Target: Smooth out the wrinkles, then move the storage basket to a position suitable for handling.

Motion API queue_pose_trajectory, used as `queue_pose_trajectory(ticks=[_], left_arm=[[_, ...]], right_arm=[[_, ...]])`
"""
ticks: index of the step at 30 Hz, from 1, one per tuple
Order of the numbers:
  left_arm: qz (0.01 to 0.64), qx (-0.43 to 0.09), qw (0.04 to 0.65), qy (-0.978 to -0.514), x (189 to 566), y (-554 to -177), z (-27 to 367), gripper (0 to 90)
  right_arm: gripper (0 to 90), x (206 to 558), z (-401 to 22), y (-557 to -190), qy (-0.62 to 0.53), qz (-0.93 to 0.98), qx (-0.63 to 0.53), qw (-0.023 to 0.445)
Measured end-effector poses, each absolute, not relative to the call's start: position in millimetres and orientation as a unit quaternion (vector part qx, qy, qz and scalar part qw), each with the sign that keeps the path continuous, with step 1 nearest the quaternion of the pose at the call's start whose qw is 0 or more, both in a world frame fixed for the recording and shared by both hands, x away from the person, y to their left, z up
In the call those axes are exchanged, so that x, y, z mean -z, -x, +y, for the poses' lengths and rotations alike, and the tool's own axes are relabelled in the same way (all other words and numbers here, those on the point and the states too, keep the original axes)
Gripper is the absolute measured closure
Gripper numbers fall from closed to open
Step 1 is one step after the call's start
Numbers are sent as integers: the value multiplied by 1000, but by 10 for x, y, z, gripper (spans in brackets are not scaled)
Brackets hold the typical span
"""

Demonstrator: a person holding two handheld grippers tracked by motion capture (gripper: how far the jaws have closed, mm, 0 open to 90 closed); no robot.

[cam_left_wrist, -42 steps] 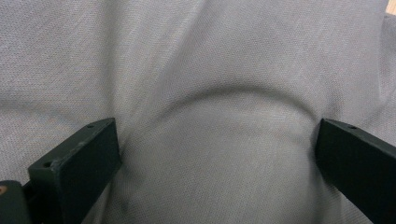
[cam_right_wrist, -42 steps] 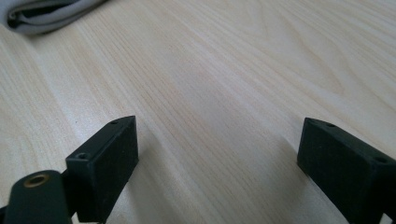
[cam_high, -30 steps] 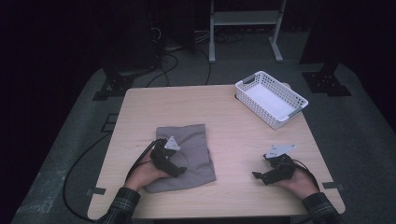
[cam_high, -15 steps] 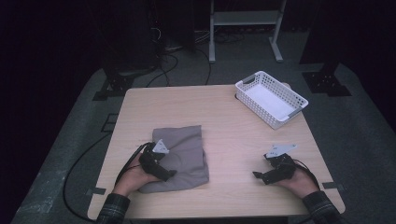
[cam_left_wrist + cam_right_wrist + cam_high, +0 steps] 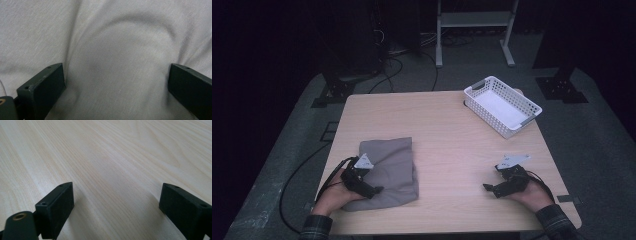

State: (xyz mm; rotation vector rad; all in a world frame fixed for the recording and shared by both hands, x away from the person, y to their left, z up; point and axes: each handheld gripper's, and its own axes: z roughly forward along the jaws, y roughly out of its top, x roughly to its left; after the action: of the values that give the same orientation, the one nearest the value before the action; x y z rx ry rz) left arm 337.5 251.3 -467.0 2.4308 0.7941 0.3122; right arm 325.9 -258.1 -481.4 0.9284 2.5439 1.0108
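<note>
A folded grey cloth (image 5: 392, 167) lies on the front left of the wooden table (image 5: 447, 130). My left gripper (image 5: 371, 189) rests on the cloth's left front part, open. In the left gripper view its two jaws stand wide apart with a bulge of grey cloth (image 5: 120, 65) between them, not pinched. My right gripper (image 5: 491, 189) sits low over bare wood at the front right, open. The right gripper view has only the table's wood grain (image 5: 117, 170) between its jaws.
A white plastic basket (image 5: 502, 106) stands at the table's back right corner and looks empty. Cables (image 5: 297, 175) trail off the left side to the floor. Dark stands and a white frame (image 5: 472, 20) are behind the table.
My left gripper has drawn back toward the front left edge of the cloth. The cloth's fold looks slightly flatter. The right gripper has stayed where it was.
</note>
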Motion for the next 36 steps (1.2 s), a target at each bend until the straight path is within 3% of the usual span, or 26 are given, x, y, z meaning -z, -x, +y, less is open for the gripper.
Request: queue_pose_trajectory(ticks=[22,36], left_arm=[[289,-139,350,-880,4782,-3282,2643,0],[293,-149,368,-870,4824,-3254,2647,0]], right_arm=[[126,4628,-2583,-3323,-337,871,-338,116],[134,4259,-2688,-3467,-357,850,-359,146]])
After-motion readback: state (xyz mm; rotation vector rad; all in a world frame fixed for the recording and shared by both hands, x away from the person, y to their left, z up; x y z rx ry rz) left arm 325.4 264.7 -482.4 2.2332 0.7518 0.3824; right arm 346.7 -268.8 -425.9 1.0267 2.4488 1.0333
